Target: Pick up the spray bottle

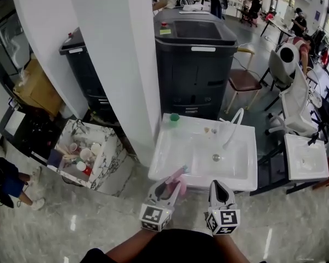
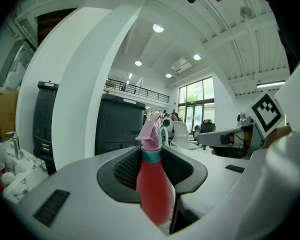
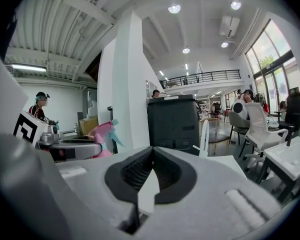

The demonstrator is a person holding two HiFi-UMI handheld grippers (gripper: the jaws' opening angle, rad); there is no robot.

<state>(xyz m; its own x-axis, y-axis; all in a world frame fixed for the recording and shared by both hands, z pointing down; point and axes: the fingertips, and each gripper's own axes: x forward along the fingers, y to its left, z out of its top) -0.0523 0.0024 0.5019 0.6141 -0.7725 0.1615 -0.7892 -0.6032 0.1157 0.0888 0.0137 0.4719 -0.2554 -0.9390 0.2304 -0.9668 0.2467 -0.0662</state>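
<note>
Left gripper holding the red plastic spray bottle with pink trigger head; the pick-up is judged essentially done.
Its jaws stand partly spread, pinching the bottle's body below the teal collar, nozzle upright, just above the near rim of the white rectangular sink. The right gripper has its jaws pressed together on nothing. The next move likely calls only for a steady, upright hold.
</note>
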